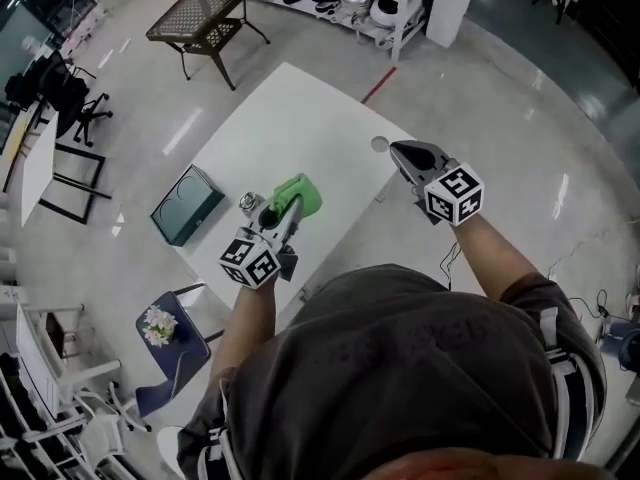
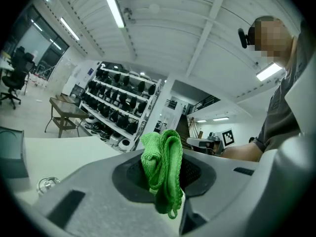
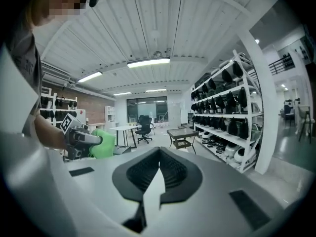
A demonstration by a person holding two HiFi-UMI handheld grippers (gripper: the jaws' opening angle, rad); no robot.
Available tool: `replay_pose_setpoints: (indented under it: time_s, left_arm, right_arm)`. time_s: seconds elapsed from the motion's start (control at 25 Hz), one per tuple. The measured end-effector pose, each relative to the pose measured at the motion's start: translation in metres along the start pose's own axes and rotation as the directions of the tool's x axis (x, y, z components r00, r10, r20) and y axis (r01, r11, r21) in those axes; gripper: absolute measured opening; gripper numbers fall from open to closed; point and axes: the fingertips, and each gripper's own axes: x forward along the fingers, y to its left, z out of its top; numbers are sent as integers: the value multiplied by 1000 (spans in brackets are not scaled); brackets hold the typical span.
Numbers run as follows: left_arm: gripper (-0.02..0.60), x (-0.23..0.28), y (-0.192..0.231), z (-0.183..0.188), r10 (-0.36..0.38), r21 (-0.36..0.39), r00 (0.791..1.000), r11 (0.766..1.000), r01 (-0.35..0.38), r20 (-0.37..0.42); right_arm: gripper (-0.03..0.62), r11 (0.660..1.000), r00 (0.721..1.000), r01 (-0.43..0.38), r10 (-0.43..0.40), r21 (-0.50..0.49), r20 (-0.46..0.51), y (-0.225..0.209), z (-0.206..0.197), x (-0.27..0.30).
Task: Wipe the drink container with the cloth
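My left gripper [image 1: 280, 218] is clamped on the green cloth [image 1: 298, 196], held over the white table [image 1: 300, 118]. The small clear thing just left of it, probably the drink container [image 1: 247, 203], stands beside a teal box [image 1: 187, 204]. My right gripper [image 1: 400, 152] is pressed together, empty, by the table's right edge.

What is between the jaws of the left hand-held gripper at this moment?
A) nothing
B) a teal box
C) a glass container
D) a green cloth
D: in the left gripper view, the left hand-held gripper has its jaws closed on the green cloth, which is bunched between them.
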Motion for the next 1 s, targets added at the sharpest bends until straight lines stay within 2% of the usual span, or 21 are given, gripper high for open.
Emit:
replay_pose_setpoints:
  time_s: [0.16, 0.48, 0.6, 0.68, 0.8, 1.0]
  left_arm:
    - [84, 10, 1, 3, 24, 0, 1000, 1000, -24, 14]
    - [84, -21, 28, 8, 8, -8, 1000, 1000, -8, 6]
    - [84, -39, 39, 14, 24, -5, 1000, 1000, -24, 13]
    - [84, -54, 46, 15, 48, -13, 999, 999, -47, 19]
    - [84, -77, 60, 12, 96, -27, 995, 995, -96, 24]
    - [84, -131, 94, -12, 220, -86, 975, 972, -218, 14]
  right_arm:
    - [-5, 999, 998, -53, 53, -10, -17, -5, -6, 11]
    - [122, 991, 990, -133, 132, -22, -53, 37, -18, 60]
    - [171, 980, 978, -198, 195, -35, -73, 59, -20, 84]
    - [210, 962, 961, -266, 260, -57, -96, 80, -24, 103]
    - [262, 920, 920, -378, 361, -106, -151, 110, -35, 135]
    - [333, 811, 816, -560, 507, -167, -277, 177, -76, 192]
